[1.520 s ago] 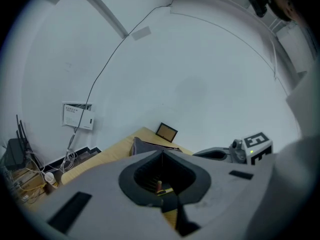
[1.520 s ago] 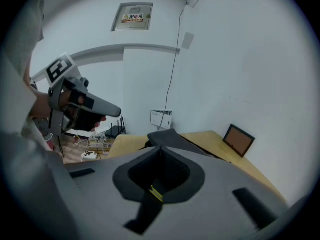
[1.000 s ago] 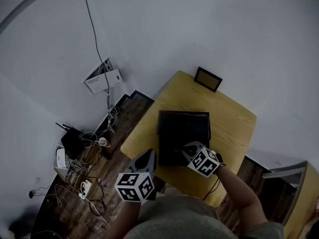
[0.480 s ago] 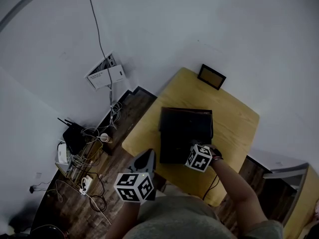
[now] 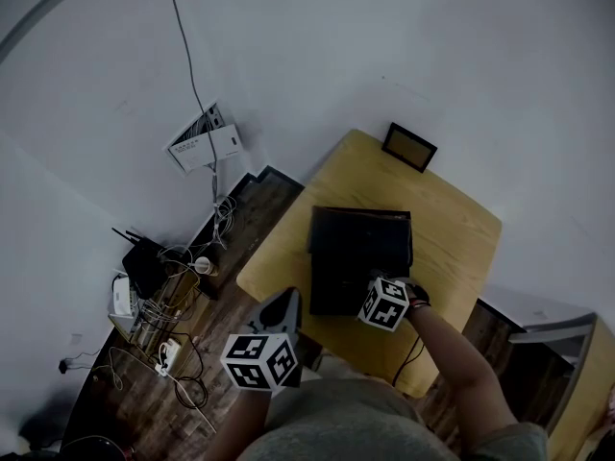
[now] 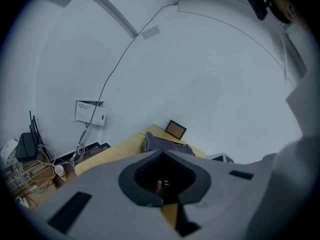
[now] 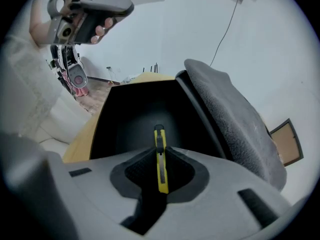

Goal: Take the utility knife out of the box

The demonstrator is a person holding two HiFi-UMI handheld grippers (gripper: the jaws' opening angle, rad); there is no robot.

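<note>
A black box stands open on the yellow table, its grey-lined lid raised at the far side. A yellow utility knife stands on edge inside the box. My right gripper points steeply down into the box, and its jaws are closing with the knife pinched between the tips. In the head view that right gripper dips over the box's near right corner. My left gripper hangs off the table's near left edge, shut and empty; from the left gripper view the box lies ahead.
A small framed picture leans at the table's far edge against the white wall. Left of the table, the wooden floor holds a router, tangled cables and a wall box. A dark cabinet stands to the right.
My right gripper has sunk into the box's near right corner, and its marker cube looks smaller. The left gripper has kept still.
</note>
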